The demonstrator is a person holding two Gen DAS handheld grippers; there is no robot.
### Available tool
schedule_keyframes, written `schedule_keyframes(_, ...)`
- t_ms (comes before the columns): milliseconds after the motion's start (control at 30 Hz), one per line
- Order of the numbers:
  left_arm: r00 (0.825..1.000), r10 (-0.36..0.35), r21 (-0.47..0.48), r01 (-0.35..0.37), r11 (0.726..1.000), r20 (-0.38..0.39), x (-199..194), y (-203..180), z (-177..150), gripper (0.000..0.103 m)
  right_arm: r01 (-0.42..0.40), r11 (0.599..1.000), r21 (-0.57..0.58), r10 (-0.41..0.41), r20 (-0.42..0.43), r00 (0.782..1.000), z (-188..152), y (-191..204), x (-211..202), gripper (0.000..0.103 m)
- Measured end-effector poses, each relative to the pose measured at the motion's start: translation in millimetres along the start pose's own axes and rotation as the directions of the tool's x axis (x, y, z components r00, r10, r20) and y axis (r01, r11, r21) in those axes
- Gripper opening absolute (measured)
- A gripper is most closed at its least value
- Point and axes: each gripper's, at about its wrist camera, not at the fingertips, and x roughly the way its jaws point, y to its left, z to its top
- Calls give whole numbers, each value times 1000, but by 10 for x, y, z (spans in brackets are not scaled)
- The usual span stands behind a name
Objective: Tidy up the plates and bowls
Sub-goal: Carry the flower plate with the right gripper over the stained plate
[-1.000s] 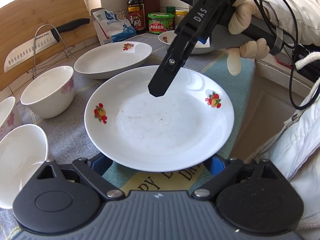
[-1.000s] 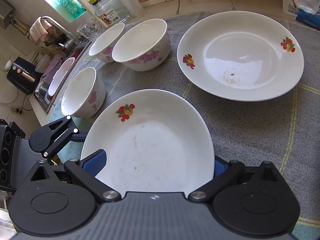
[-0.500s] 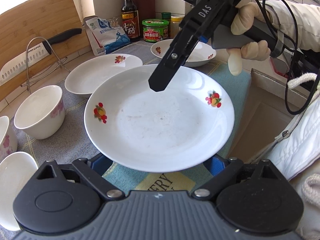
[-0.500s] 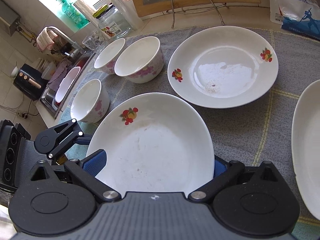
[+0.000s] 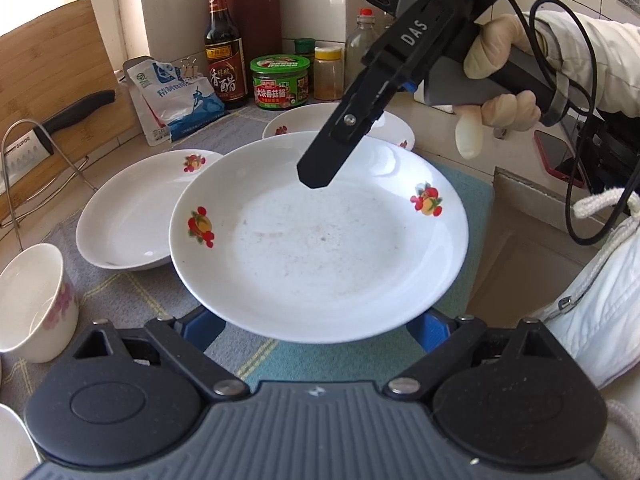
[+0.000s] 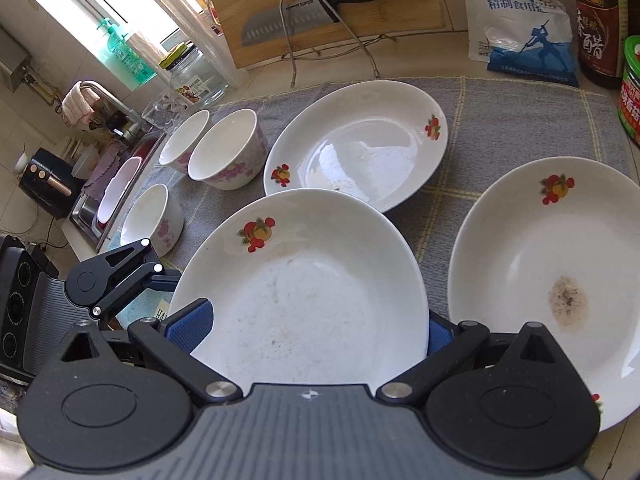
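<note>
White fruit-print plate [image 5: 320, 248] lifted above the grey cloth [image 6: 520, 120], left gripper [image 5: 316, 326] and right gripper [image 6: 308, 330] each pinching its rim between blue pads, second plate [image 6: 356, 144] at 12 o'clock, stained plate [image 6: 560, 280] at 3 o'clock, three bowls [image 6: 224, 152] at 10 o'clock.

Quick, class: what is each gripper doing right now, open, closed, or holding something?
Left gripper: closed on the white fruit-patterned ceramic plate, lifted off the cloth.
Right gripper: closed on the same plate's opposite edge.
</note>
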Motion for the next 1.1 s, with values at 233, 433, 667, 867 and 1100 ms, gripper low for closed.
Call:
schedule_keyframes(233, 1000, -19, 20, 19, 1000, 17, 278, -129, 302, 95, 26, 1000, 10, -26, 29, 999, 25, -326, -267, 103)
schedule_keyframes(433, 999, -28, 31, 27, 999, 20, 559, -167, 487, 95, 42, 999, 25, -43, 50, 998, 62, -616, -414, 103)
schedule_keyframes(667, 999, -38, 42, 37, 998, 13, 784, -197, 643, 95, 51, 998, 42, -53, 56, 997, 69, -876, -483, 103)
schedule_keyframes(867, 999, -51, 46, 51, 998, 6, 940, -223, 749, 95, 53, 996, 68, -57, 60, 997, 42, -1080, -527, 103)
schedule_keyframes(1100, 999, -54, 47, 53, 997, 1, 1064, -227, 838, 95, 52, 994, 95, -58, 62, 996, 41, -1259, -535, 103)
